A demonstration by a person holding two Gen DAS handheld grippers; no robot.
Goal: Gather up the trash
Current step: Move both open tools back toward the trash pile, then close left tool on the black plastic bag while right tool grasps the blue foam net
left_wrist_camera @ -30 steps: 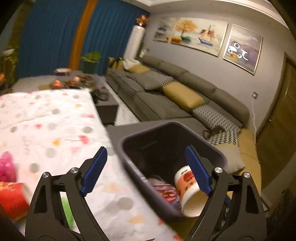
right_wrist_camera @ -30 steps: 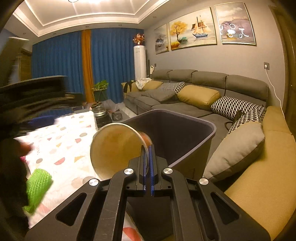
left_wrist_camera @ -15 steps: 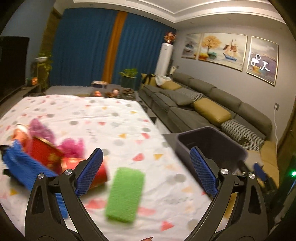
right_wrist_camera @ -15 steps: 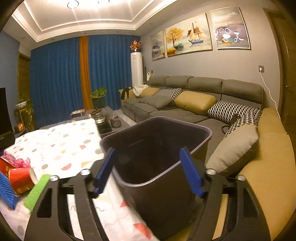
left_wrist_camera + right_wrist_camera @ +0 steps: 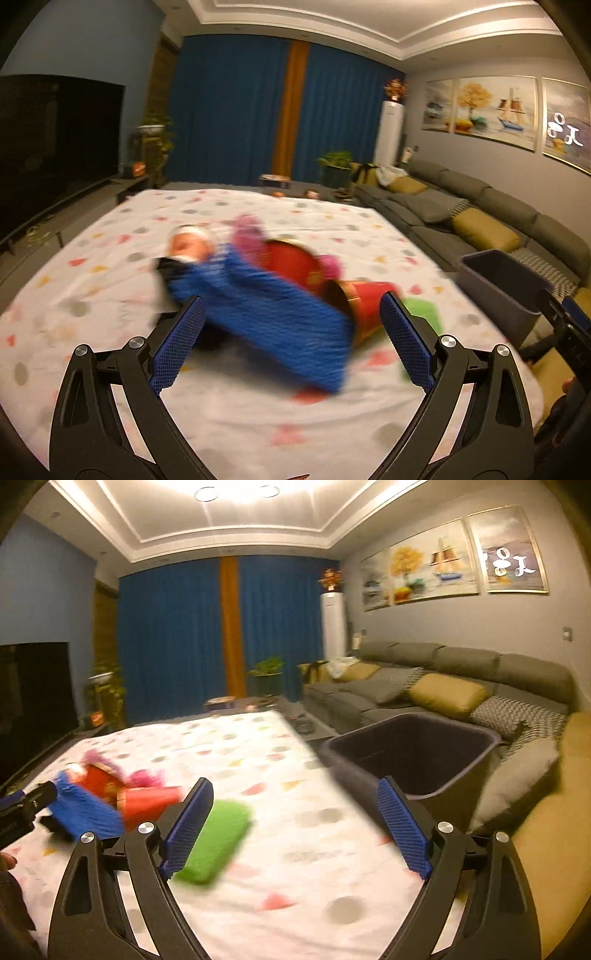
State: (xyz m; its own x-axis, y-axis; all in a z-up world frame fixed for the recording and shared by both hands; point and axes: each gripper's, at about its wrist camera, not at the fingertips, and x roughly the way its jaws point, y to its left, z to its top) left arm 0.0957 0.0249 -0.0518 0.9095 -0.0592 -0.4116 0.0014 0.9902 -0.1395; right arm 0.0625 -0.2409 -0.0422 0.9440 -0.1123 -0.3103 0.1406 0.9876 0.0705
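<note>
A pile of trash lies on the table with the dotted white cloth [image 5: 110, 266]: a blue mesh sleeve [image 5: 273, 321], red paper cups [image 5: 362, 306], pink frills [image 5: 251, 232] and a green mesh sleeve [image 5: 214, 838]. My left gripper [image 5: 291, 343] is open and empty, just in front of the blue sleeve. My right gripper [image 5: 295, 827] is open and empty, over the cloth between the green sleeve and the dark bin [image 5: 413, 753]. The bin also shows in the left wrist view [image 5: 498, 291] at the table's right edge. Both views are motion-blurred.
A grey sofa [image 5: 424, 686] with yellow and patterned cushions runs along the right wall behind the bin. A dark TV [image 5: 55, 147] stands at the left. A low table with small items [image 5: 243, 701] is beyond the far edge.
Both grippers swung left from the bin toward the trash pile. The right gripper, shut on a paper cup a second ago, opened over the bin and is now empty.
</note>
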